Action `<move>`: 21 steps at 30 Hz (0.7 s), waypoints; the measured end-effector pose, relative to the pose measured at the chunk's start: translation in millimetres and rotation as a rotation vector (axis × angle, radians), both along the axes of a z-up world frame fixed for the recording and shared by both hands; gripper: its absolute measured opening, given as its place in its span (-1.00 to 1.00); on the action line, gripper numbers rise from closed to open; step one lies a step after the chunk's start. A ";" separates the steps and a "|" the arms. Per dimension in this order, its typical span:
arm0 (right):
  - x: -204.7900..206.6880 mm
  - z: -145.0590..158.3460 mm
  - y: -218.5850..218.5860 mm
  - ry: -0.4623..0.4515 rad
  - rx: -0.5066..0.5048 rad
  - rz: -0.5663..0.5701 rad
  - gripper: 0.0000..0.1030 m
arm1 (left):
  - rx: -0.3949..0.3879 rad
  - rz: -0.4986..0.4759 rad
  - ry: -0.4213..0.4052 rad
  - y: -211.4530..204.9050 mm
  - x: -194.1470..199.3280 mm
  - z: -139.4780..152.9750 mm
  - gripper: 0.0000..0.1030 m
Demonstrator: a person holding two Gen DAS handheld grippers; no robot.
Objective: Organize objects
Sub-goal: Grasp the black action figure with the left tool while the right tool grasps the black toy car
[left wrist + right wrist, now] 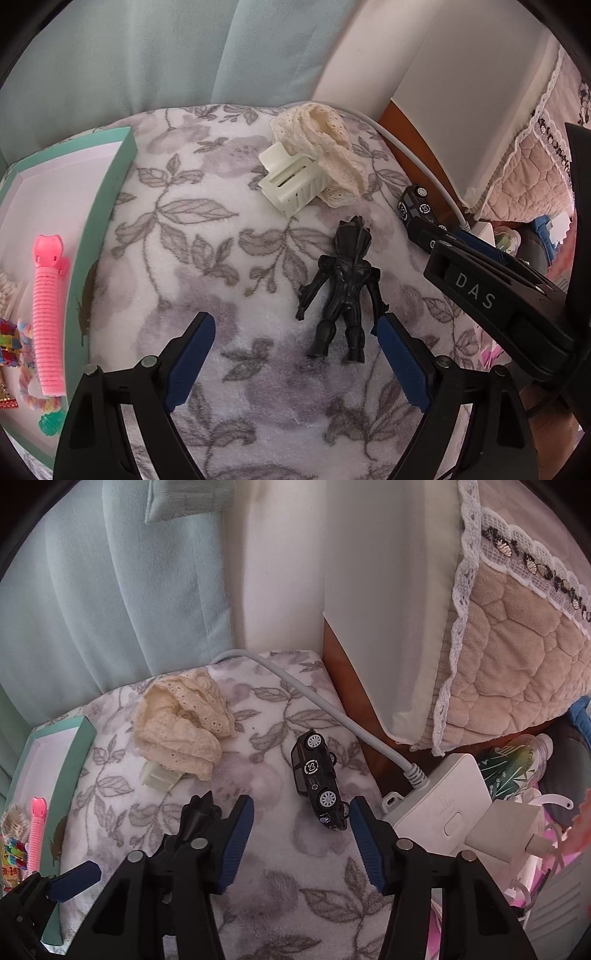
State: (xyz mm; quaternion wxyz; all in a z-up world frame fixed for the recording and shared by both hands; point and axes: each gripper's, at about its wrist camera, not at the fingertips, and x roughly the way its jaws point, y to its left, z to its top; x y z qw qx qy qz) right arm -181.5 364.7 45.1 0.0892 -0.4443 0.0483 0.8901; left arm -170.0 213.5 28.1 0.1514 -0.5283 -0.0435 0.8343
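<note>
While both tongs hung spread over the floral blanket (pixel 192 229), nothing sat between their blue pads. The left tongs (pixel 295 350) gaped wide, and the black figure (pixel 341 291) lay face down just inside the right-hand pad, near it, though contact could not be told. Its long axis ran nearly straight away from the camera, head toward the far edge of the blanket, feet toward the tongs, arms splayed out to either side.

Beyond its head a white clip (pixel 291 181) lay against a cream lace scrunchie (pixel 325 147). A mint box (pixel 99 206) stood at the blanket's left edge, holding a pink clip (pixel 47 314) that lay lengthwise along its near wall, with small colourful items beside it.

The right tongs (pixel 301 834) were likewise released. A black toy car (pixel 317 779) lay tipped on its side just ahead of the right-hand pad, wheels facing right, its long axis running away from the camera and leaning slightly left at the far end. A grey cable (pixel 325 701) crossed the blanket's far right corner to a white power strip (pixel 443 794) beside the bed edge.
</note>
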 end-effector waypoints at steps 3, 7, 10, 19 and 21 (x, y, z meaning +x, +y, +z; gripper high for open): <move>-5.0 -2.9 2.8 -0.010 0.003 0.000 0.01 | -0.005 -0.015 -0.007 8.3 -5.4 -3.8 0.75; -11.1 -6.0 4.6 -0.019 0.007 0.010 -0.06 | -0.001 -0.013 -0.023 14.1 -11.9 -8.5 0.75; -15.0 -9.0 5.6 -0.028 0.009 0.017 -0.09 | -0.010 -0.016 -0.024 18.4 -15.7 -10.6 0.73; -22.1 -16.3 9.9 -0.044 0.011 0.018 -0.24 | -0.023 -0.026 -0.014 25.1 -22.3 -14.1 0.71; -23.2 -17.4 10.8 -0.047 0.011 0.018 -0.25 | -0.027 -0.025 -0.011 25.8 -23.0 -14.6 0.71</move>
